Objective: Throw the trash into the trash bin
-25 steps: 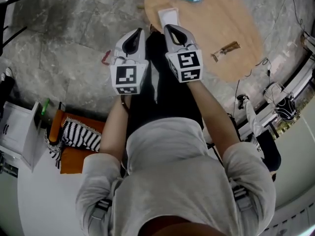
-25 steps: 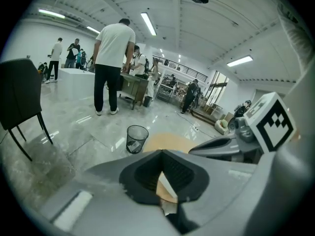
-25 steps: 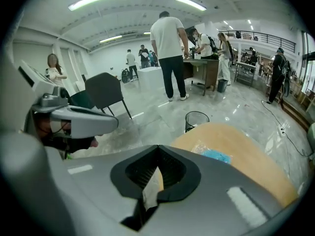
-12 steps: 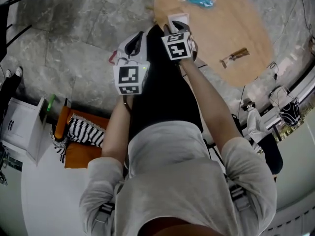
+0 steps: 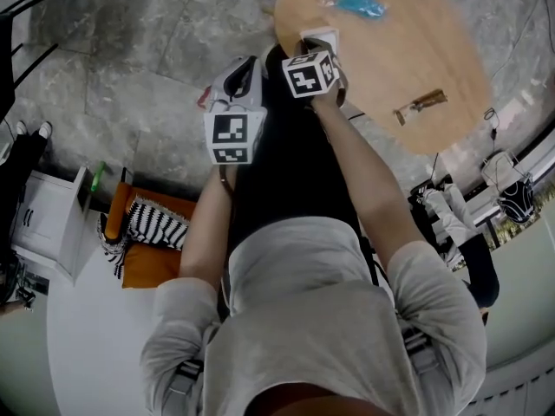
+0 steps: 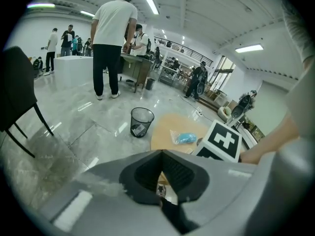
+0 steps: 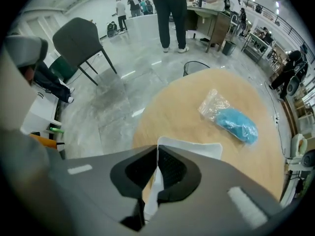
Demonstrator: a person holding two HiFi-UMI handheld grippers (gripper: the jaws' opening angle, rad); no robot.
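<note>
One thin white tray on round wood tbl.

No readable text, numbers or brand names in any view. Only marks are black-and-white square code patterns on the left marker cube of the left gripper and the right marker cube of the right gripper; these are patterns, not characters. White tray, bagged blue item and brown wrapper on the round table show no legible print; the wrapper is too small to tell.
</note>
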